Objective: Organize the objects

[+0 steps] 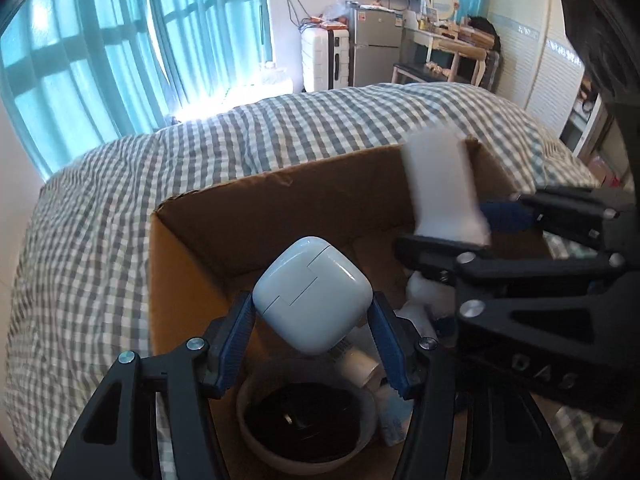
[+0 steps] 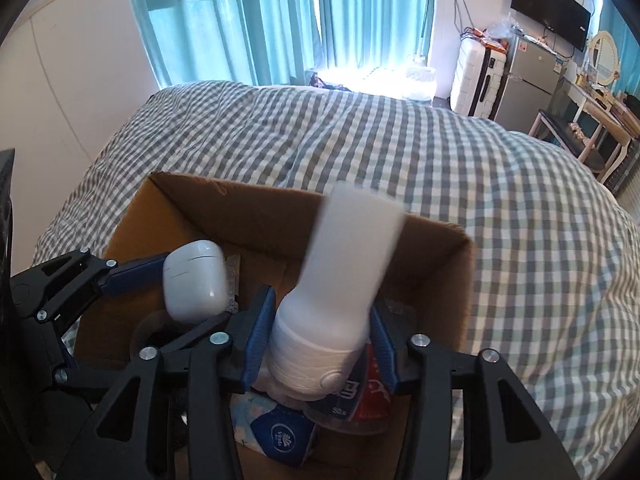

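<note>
Over the cardboard box [image 2: 440, 264], my left gripper [image 1: 312, 320] clamps the light, slick earbud case [image 1: 312, 292] by its 2 flat sides; my right gripper [image 2: 320, 340] squeezes the white bottle [image 2: 332, 292] near its cap.

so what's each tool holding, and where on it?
Left tool: white earbud case, pinched across its sides. Right tool: white bottle, gripped at its wide cap end.

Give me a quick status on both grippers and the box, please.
Left gripper shut on earbud case, over cardboard box. Right gripper shut on white bottle, above box. Bowl, tissue pack already inside.
</note>
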Demonstrator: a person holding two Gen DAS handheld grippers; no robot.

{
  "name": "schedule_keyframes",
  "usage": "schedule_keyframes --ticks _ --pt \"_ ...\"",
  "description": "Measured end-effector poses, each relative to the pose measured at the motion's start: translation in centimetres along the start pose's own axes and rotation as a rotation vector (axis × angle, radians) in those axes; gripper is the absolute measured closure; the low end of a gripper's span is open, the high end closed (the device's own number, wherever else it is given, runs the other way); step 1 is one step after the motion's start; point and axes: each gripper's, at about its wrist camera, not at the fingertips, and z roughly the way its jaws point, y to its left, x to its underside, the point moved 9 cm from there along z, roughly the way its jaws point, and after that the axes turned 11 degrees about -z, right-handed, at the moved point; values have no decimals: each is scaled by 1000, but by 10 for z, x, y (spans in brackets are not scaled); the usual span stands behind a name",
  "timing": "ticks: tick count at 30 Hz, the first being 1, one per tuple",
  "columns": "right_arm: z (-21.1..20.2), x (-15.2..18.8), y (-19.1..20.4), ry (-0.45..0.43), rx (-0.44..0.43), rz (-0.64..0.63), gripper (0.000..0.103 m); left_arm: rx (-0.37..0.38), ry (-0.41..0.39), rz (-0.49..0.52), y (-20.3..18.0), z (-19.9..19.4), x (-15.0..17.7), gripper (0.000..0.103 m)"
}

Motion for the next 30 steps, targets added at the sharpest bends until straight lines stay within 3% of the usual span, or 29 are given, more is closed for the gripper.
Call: schedule_keyframes --ticks 11,15,18,22,24,30 --pt "-12 -2 4 -33 -15 13 60 13 13 -6 -2 -3 0 41" --pt "-31 -7 -3 -67 -18 39 47 44 -26 -58 1 -21 -8 20" --pt "-49 -12 -9 -90 -6 61 42 41 -53 -62 2 -38 -17 20" --pt "-81 -22 -14 -138 12 84 28 2 -100 -61 5 -71 -32 18" --pt "-102 -27 -15 -167 24 86 22 0 -132 -71 5 -90 -38 8" --pt "-182 -36 -21 -282 91 85 8 4 -243 -104 3 -162 -52 4"
